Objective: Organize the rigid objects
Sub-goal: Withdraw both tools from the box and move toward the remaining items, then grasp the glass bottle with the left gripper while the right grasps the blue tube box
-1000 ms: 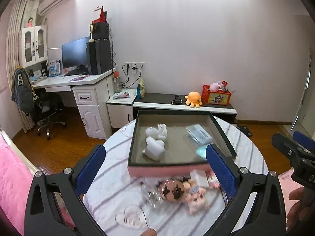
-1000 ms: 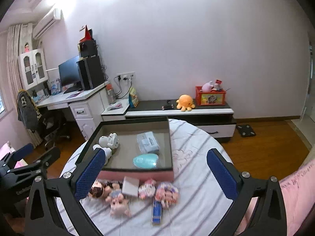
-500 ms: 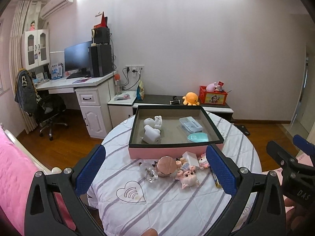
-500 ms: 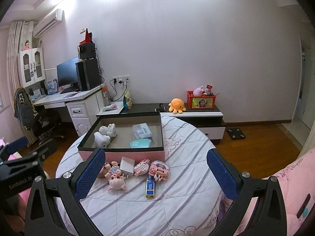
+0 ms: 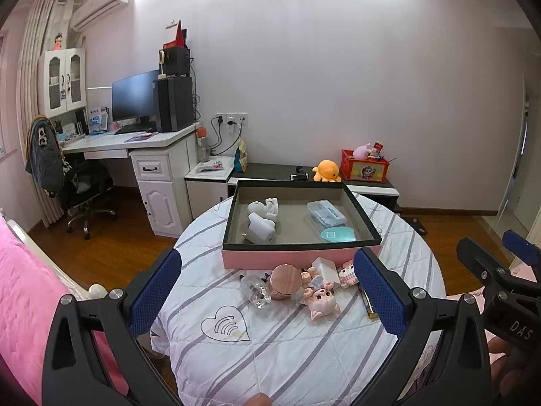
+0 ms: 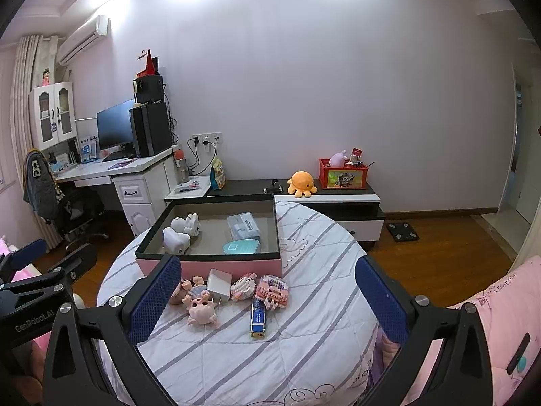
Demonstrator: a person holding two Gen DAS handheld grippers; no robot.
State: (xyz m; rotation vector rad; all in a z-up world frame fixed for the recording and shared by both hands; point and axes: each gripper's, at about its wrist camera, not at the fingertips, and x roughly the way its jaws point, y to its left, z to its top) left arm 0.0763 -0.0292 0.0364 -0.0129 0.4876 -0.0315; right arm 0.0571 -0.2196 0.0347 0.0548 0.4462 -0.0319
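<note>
my right gripper (image 6: 267, 301) and left gripper (image 5: 267, 291), both spread and empty, hover back from the toys; the blue tube (image 6: 258, 318), lengthwise toward me, lies nearer my right.

Both my feeds were bright and sharp, lit by ceiling lights blowing out at the top, with heavy fisheye bending and dark corners.

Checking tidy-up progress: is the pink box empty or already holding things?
Partly filled. The pink box holds two white figures, a clear case and a teal oval item; small toys remain outside.
</note>
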